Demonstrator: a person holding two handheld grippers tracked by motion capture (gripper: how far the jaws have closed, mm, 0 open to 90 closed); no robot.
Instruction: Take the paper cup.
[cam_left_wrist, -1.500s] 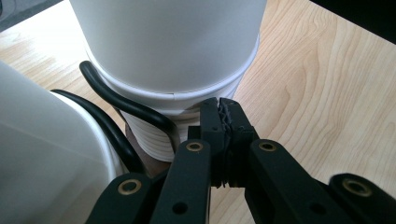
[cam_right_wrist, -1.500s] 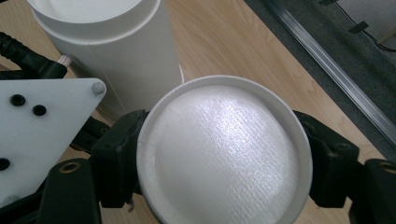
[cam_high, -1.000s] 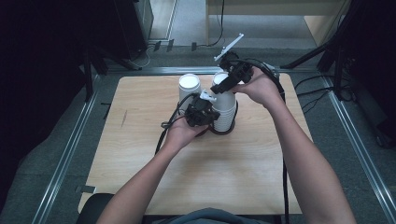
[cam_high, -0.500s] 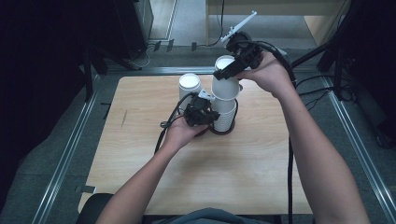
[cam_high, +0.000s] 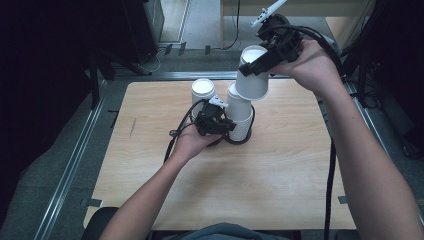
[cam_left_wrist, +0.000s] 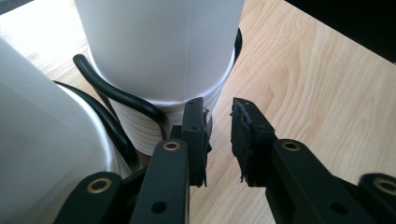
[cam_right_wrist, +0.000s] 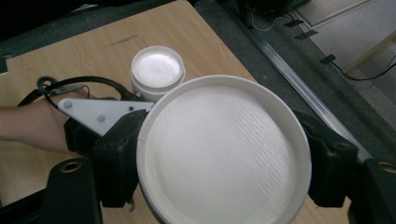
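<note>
A stack of upturned white paper cups (cam_high: 241, 120) stands on the wooden table (cam_high: 280, 185), with a black cable looped round its foot. My right gripper (cam_high: 256, 61) is shut on one white cup (cam_high: 252, 80) and holds it in the air above and behind the stack. In the right gripper view the cup's recessed bottom (cam_right_wrist: 224, 149) sits between the two jaws. My left gripper (cam_high: 226, 127) rests at the stack's base (cam_left_wrist: 159, 70). Its jaws (cam_left_wrist: 219, 135) have just been opening and stand slightly apart with nothing between them.
A second, shorter white cup stack (cam_high: 202, 92) stands left of the main one, also seen as the cup stack (cam_right_wrist: 156, 70) and close at the left (cam_left_wrist: 42, 140). Bare wood lies in front and to the right. A metal rail (cam_high: 70, 165) runs past the table's left edge.
The right gripper has lifted the cup up off the stack and carried it toward the far right. The left hand has stayed at the stack's base.
</note>
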